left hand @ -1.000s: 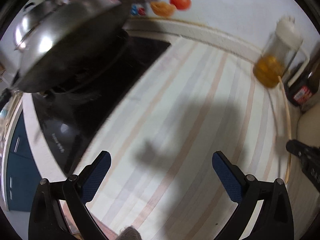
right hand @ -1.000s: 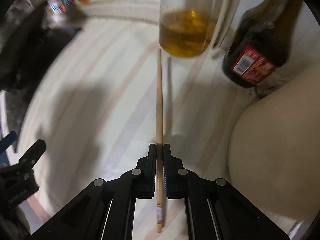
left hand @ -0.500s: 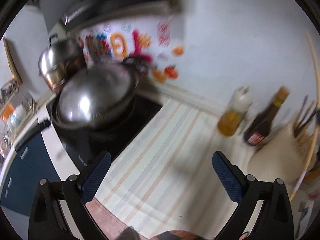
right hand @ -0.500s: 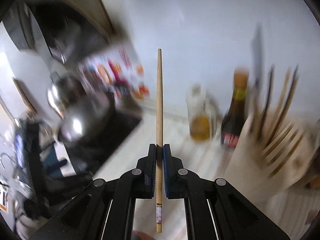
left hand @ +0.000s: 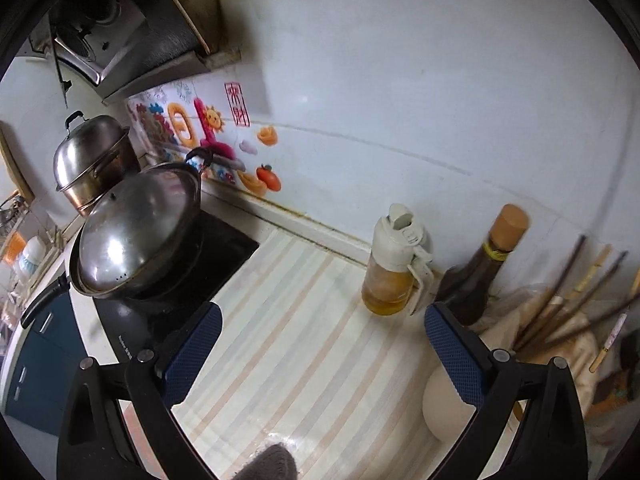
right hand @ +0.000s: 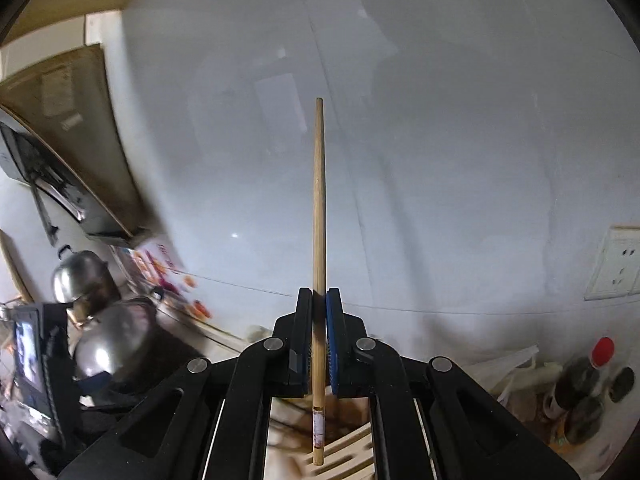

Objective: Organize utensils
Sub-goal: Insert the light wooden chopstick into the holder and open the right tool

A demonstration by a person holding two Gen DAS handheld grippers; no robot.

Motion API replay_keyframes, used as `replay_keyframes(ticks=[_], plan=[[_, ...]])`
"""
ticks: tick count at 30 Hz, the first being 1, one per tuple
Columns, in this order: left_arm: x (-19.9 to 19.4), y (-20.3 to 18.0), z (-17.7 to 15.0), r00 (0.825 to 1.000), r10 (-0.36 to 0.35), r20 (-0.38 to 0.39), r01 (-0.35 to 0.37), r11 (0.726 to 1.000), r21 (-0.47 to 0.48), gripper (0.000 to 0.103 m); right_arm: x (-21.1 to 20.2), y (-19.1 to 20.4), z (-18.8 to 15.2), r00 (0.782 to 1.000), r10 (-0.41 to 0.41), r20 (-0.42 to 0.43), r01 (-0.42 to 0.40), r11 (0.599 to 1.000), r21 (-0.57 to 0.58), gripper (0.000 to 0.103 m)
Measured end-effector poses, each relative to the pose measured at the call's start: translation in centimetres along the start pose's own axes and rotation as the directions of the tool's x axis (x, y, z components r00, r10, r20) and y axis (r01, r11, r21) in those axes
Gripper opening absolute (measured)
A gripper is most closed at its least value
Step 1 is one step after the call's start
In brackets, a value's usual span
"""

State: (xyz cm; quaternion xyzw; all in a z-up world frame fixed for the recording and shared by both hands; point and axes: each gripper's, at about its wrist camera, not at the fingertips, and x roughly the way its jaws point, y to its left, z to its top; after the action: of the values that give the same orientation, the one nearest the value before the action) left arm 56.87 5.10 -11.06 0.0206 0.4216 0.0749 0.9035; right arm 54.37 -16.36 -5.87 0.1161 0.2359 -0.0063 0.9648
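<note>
We see the oil bottle (left hand: 390, 268) on the counter (left hand: 288, 344), the wok (left hand: 136, 236) left of it, the sauce bottle (left hand: 480, 276) just right.

White wall (left hand: 400, 80), striped counter (left hand: 304, 344), range hood (left hand: 132, 40).

A lidded wok (left hand: 136, 232) sits at nine o'clock; an oil dispenser (left hand: 394, 264) and dark sauce bottle (left hand: 480, 272) stand at three.

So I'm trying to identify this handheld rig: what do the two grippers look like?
Both look alike. The left gripper has black angular plastic linkage arms with round silver pivot bolts, ending in flat fingers faced with dark blue, dimpled pads. The right gripper shows the same black arms, silver bolts and blue pads. No cables, markings or sleeves are visible.
</note>
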Motion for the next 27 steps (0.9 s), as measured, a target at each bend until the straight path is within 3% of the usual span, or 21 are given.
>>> replay_keyframes(ticks=[8,18,20,22,26,27], plan=[[2.7,-1.1,-0.8,0.998,0.054,-0.038,-0.055,0.998,-0.02,0.103,6.2,-2.8,-3.0,0.998,0.017,0.061,-0.018,1.0,0.007,0.007],[1.0,-0.8,-1.2,1.0,0.02,-0.007,-0.021,0.999,-0.035,0.103,4.6,-1.7,-3.7,0.995,0.051,0.082,-0.045,0.995,-0.084,0.009],[0.2,-0.7,-1.4,1.0,0.013,0.004,-0.013,0.999,-0.033,0.103,3.9,-1.9,-3.5,0.997,0.048,0.066,-0.043,0.996,-0.075,0.02],[-0.8,-0.6,-1.7,1.0,0.015,0.018,-0.014,0.999,-0.038,0.103,2.7,-2.6,-3.4,0.996,0.053,0.075,-0.049,0.997,-0.054,0.042],[-3.4,-0.3,-3.0,0.999,0.015,0.037,-0.013,0.999,-0.036,0.103,0.4,-3.2,-3.4,0.997,0.025,0.073,-0.021,0.998,-0.058,0.053],[-4.1,-0.3,-3.5,0.999,0.017,0.042,-0.016,0.999,-0.034,0.103,-0.3,-3.2,-3.6,0.998,0.008,0.063,-0.004,0.998,-0.066,0.06]])
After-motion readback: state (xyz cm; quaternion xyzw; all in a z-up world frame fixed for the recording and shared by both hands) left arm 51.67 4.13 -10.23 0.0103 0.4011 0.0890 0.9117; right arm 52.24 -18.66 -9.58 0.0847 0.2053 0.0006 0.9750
